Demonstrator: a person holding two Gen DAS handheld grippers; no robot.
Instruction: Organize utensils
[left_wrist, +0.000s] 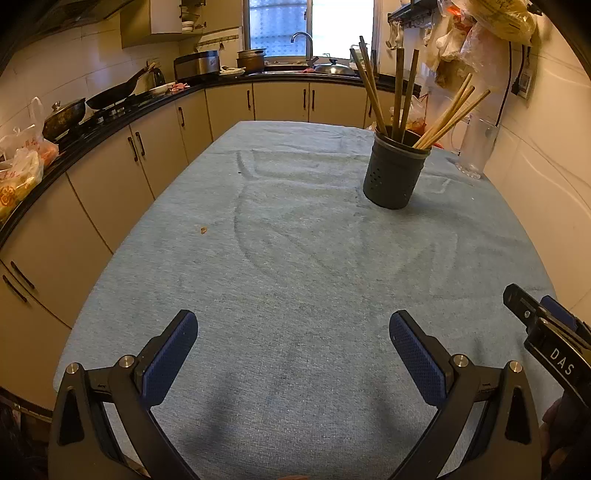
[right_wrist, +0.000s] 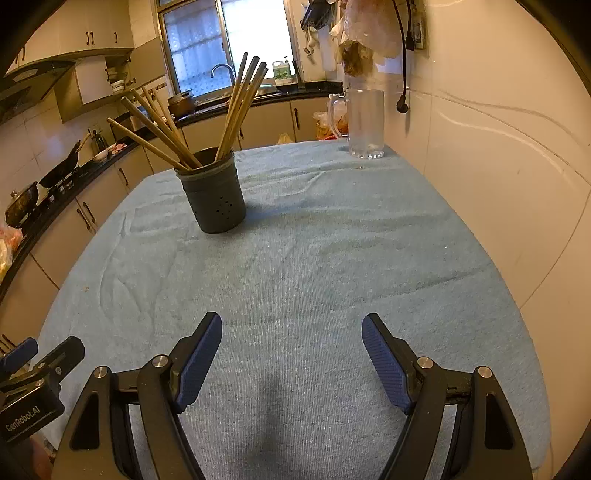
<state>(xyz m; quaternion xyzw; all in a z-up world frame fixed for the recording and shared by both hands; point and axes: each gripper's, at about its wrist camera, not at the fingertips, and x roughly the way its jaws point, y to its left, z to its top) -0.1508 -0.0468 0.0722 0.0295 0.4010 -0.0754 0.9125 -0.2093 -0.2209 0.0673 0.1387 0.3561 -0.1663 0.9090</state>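
- We hold the left tool (left_wrist: 293, 332) low over the near end of the counter (left_wrist: 295, 258), its blue ribbed pads spread wide with nothing between them.
- Our right tool (right_wrist: 291, 334) sits beside it, likewise released and empty, angled down at the cloth.
- The task's things, the chopsticks (right_wrist: 166, 133), already stand in the dark holder (right_wrist: 216, 195), well apart from both tools toward the far end of the counter.
- We judge that the sticks lean outward in loose fans because the cup is wide and they rest on its rim; some look like pale bamboo, others darker and greyer.
- The holder is a round, slightly tapered cup with small drain holes in its wall, probably plastic, so it should be light and could tip if a stick is pulled sideways.
- The counter wears a blue terry-like cloth, soft and creased, which should keep the cup from sliding.
- A clear glass mug (right_wrist: 364, 122) stands by the wall, away from the holder.
- With no loose utensils showing on the cloth, we judge the sorting either done or not yet started.
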